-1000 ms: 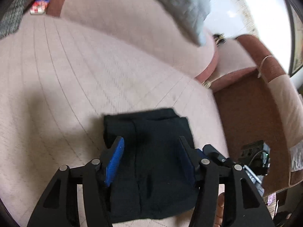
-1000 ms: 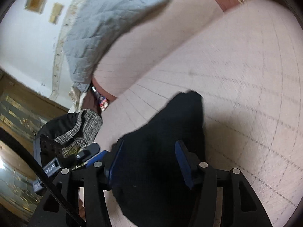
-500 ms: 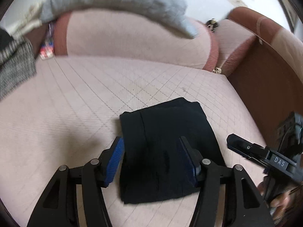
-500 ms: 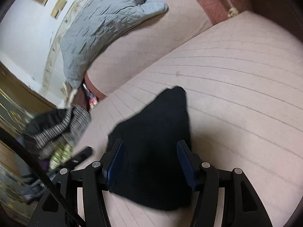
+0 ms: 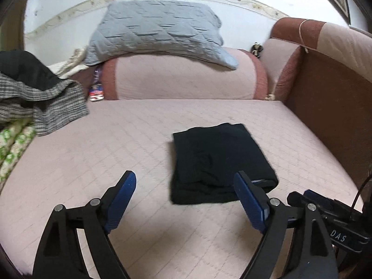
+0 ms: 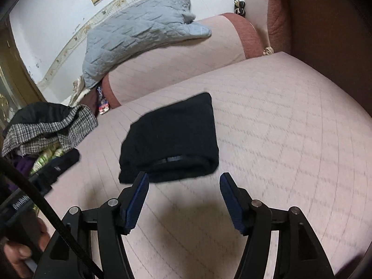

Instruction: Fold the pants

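Pants (image 5: 218, 162) (black, folded square) on quilted sofa (image 5: 116, 153); both tools released.

Ahead of the left gripper's (image 5: 184, 181) fingers (image 5: 126, 187) lie the pants (image 5: 218, 162), a matt black soft cloth. Under them, the sofa seat (image 5: 116, 144) is pale pink quilted fabric with stitched lines. The finger pads look like blue ribbed rubber on smooth, slightly glossy black plastic arms with bright metal rivets. Beyond, a grey quilted pillow (image 5: 158, 28) and a rough checked woollen garment (image 5: 46, 102).
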